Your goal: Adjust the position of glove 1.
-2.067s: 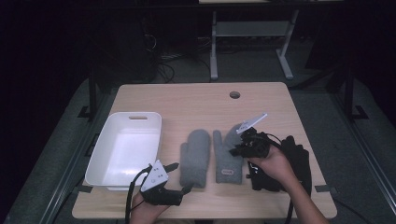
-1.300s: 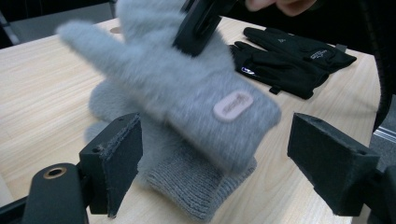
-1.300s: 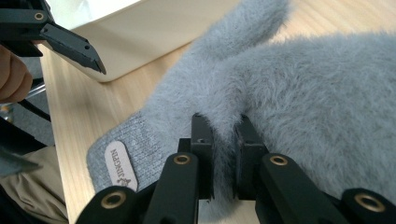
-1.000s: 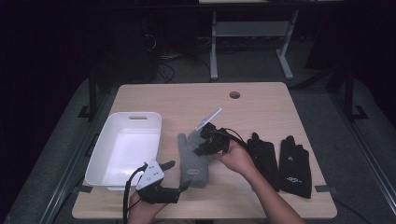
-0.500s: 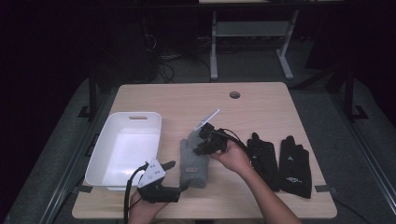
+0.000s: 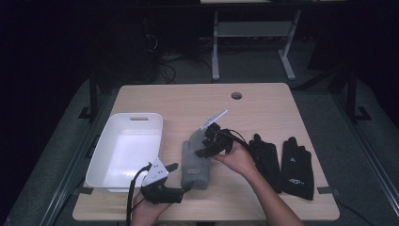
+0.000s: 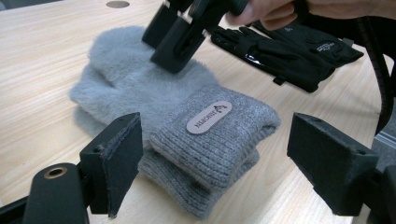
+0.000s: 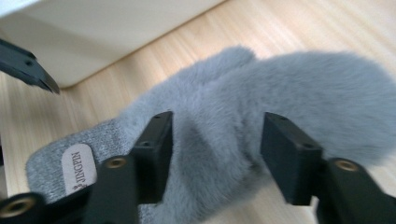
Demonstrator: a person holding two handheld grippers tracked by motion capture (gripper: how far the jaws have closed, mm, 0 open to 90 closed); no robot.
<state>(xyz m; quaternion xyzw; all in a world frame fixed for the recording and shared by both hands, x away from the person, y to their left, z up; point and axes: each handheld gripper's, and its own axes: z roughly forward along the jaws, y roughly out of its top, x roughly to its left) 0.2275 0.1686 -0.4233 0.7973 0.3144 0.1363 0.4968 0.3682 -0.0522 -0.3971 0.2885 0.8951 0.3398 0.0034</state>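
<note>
**Mittens stacked, left claw lined up on the cuffs**

While the right claw is hovering over the fluffy top of the grey mittens, its jaws have just been opening and are now standing apart with fur between them but no grip. The mittens are lying stacked on the bench, long axis running from the person away toward the far edge, cuffs nearest the left claw. That claw is waiting wide open and empty, just short of the cuffs and facing them. Being the nearer one, it is probably taking the pair next, with the tray lying just to its left
</note>
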